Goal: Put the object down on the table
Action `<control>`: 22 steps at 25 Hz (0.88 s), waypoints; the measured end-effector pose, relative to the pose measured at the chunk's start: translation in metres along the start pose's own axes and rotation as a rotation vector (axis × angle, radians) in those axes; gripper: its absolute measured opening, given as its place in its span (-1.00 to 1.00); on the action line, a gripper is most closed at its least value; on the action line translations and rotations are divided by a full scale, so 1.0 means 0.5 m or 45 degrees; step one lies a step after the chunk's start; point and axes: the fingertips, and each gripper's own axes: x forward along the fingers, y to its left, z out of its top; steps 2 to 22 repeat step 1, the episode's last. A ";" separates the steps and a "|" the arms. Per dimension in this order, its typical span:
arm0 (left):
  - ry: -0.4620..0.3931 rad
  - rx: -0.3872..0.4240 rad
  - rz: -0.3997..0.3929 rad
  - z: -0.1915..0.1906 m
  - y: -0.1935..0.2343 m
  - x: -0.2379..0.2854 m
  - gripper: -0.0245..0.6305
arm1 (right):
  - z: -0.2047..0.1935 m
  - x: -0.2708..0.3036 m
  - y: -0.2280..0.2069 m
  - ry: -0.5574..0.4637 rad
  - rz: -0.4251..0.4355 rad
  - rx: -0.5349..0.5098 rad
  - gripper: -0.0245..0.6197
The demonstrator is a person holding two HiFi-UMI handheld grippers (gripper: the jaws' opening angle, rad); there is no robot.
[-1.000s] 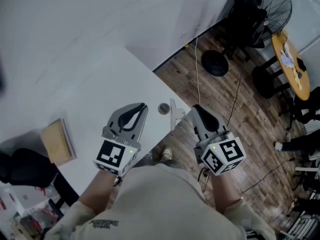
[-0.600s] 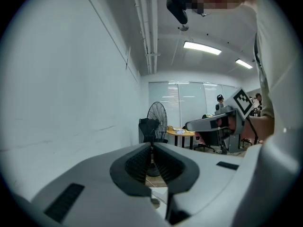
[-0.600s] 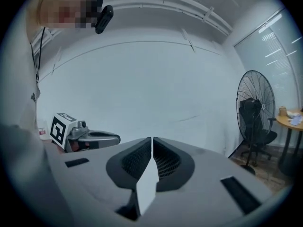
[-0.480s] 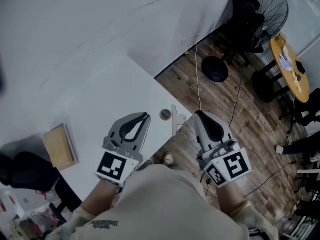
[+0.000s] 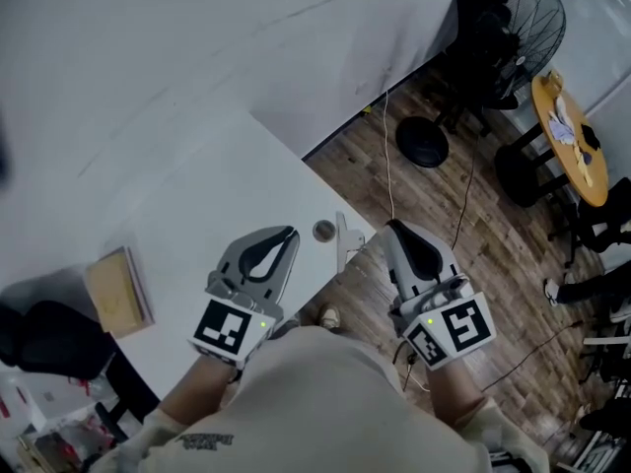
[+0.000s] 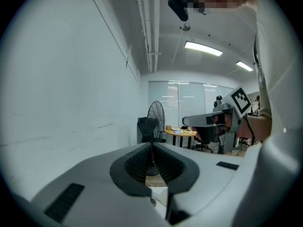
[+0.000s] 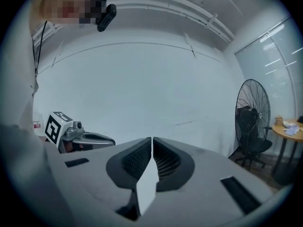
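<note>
A small round grey object lies on the white table close to its right edge. My left gripper hovers over the table just left of that object, jaws shut with nothing between them; its own view shows the tips meeting. My right gripper is past the table edge, over the wooden floor, also shut and empty. Each gripper shows in the other's view: the right gripper and the left gripper.
A white bracket sticks out at the table edge between the grippers. A tan flat box lies on the table's left. A black chair stands lower left. A fan, a round wooden table and a cable occupy the floor.
The right gripper has drawn back slightly toward the person. The left gripper and the round object have hardly shifted.
</note>
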 end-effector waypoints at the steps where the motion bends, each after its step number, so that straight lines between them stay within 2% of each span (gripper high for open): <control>1: 0.003 -0.003 -0.006 -0.002 -0.002 0.000 -0.83 | -0.002 -0.002 0.000 0.005 0.000 -0.001 -0.82; 22: 0.003 -0.003 -0.006 -0.002 -0.002 0.000 -0.83 | -0.002 -0.002 0.000 0.005 0.000 -0.001 -0.82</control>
